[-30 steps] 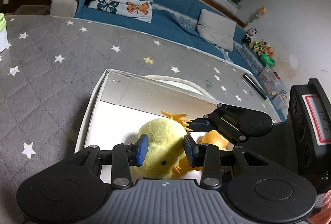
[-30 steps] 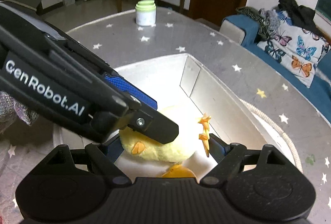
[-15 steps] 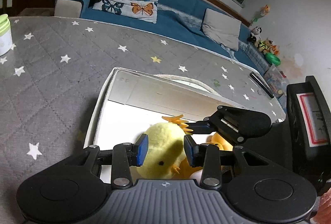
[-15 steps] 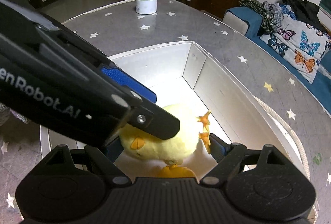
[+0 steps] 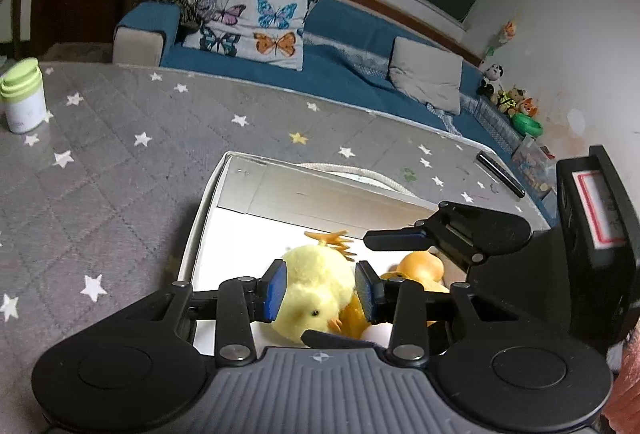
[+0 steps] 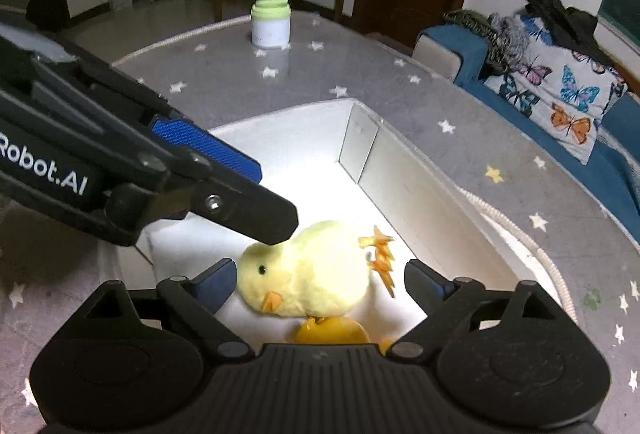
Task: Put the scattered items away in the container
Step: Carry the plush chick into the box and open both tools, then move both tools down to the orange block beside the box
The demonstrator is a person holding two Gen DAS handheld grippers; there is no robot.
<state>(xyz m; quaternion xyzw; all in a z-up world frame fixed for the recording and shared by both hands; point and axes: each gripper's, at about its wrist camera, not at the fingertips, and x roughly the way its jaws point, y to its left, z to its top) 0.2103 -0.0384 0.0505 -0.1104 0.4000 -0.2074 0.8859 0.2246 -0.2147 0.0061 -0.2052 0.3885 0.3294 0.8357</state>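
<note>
A yellow plush chick point(image 6: 312, 274) lies on its side on the floor of the white box point(image 6: 400, 185), partly over an orange toy point(image 6: 332, 330). My right gripper point(image 6: 320, 282) straddles the chick; its jaws are opening and a gap shows at each pad. My left gripper point(image 6: 264, 193) hovers just above the chick's head, open and holding nothing. In the left wrist view the chick point(image 5: 312, 286) shows below and behind the left gripper point(image 5: 320, 290), with a right finger point(image 5: 400, 234) reaching in from the right over the box point(image 5: 320, 189).
A white jar with a green lid point(image 6: 271, 21) stands at the far side of the grey star-patterned table point(image 6: 360, 93). A rope loop point(image 6: 520, 230) lies beside the box, a black stick point(image 5: 500, 173) near the table edge. A blue sofa point(image 5: 340, 73) is behind.
The left gripper has lifted up and away from the chick. The right jaws have spread wider, and the chick now lies free on the box floor with its head uncovered.
</note>
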